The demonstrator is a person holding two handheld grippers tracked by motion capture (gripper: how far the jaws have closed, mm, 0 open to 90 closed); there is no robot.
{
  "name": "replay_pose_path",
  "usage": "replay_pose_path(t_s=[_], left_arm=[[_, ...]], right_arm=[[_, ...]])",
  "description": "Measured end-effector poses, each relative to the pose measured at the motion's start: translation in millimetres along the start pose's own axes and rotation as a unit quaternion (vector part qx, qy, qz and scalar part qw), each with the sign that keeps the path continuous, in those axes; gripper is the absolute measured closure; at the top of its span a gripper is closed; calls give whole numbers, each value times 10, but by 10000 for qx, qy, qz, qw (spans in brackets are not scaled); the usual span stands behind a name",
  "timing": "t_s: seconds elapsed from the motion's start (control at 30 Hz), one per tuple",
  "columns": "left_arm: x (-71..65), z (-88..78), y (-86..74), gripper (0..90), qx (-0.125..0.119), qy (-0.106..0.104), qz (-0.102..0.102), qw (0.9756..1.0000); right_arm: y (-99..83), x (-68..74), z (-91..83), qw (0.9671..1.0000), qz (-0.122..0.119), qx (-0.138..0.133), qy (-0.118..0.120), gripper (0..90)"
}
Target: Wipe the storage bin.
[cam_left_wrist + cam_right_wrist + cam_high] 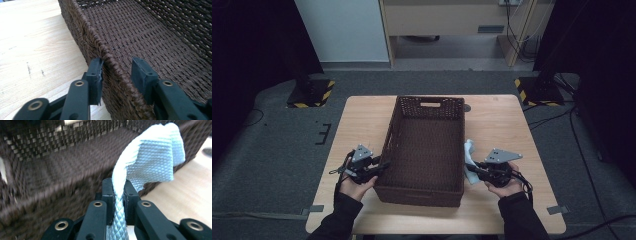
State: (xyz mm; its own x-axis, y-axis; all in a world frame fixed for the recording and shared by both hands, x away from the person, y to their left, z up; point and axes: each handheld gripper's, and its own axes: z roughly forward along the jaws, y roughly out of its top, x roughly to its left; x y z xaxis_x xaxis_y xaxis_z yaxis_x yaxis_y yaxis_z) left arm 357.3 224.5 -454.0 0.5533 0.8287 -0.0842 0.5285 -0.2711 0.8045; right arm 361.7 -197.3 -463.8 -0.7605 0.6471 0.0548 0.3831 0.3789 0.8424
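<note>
A dark brown woven basket stands in the middle of the wooden table. My left gripper is at the basket's near left wall. In the left gripper view its jaws straddle the basket rim: the outer pad touches the wall and the inner pad stands apart, so the left gripper is open. To the right of the basket, my right gripper is shut on a pale blue textured cloth. In the right gripper view the cloth rises from the right gripper and droops beside the basket wall.
Bare tabletop lies on both sides of the basket and behind it. A small dark round mark sits by the basket's far right corner. The person's sleeves come in from the bottom edge. Grey floor surrounds the table.
</note>
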Motion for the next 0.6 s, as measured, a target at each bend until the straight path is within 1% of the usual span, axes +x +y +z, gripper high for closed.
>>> replay_pose_path(t_s=[0.07, 0.13, 0.17, 0.23, 0.27, 0.3, 0.37, 0.43, 0.47, 0.5, 0.57, 0.6], left_arm=[[-7, 1, 1, 646, -9, 51, -39, 10000], [-16, 2, 3, 663, -13, 117, -19, 9999], [-16, -1, 7, 670, 7, 152, -15, 9999], [-6, 5, 22, 680, 19, 195, -78, 9998], [8, 7, 25, 682, 22, 199, -96, 9998], [26, 16, 30, 684, -6, 183, -176, 9997], [67, 32, 43, 685, -18, 178, -217, 9996], [87, 50, 58, 685, -22, 200, -231, 9995], [95, 56, 64, 684, -9, 207, -216, 9996], [97, 70, 72, 684, -26, 224, -243, 9995], [105, 94, 87, 684, -38, 236, -264, 9994], [114, 100, 93, 683, -22, 242, -246, 9994]], right_arm=[[-83, -3, 87, 9996, 31, 267, -25, 834], [-168, -26, 183, 9986, 85, 512, -32, 834], [-210, -34, 229, 9980, 116, 627, -12, 834], [-282, -32, 311, 9960, 152, 881, -7, 833], [-302, -33, 337, 9958, 195, 897, 18, 833], [-305, -33, 345, 9957, 228, 898, 56, 833], [-266, -27, 329, 9964, 187, 828, 54, 832], [-193, -30, 263, 9981, 134, 602, 38, 832], [-136, -29, 200, 9991, 131, 412, -2, 832], [-101, -28, 158, 9995, 135, 274, -9, 832], [0, -5, 30, 9999, 83, -72, 7, 832], [27, 4, -2, 9999, 54, -149, 26, 832]])
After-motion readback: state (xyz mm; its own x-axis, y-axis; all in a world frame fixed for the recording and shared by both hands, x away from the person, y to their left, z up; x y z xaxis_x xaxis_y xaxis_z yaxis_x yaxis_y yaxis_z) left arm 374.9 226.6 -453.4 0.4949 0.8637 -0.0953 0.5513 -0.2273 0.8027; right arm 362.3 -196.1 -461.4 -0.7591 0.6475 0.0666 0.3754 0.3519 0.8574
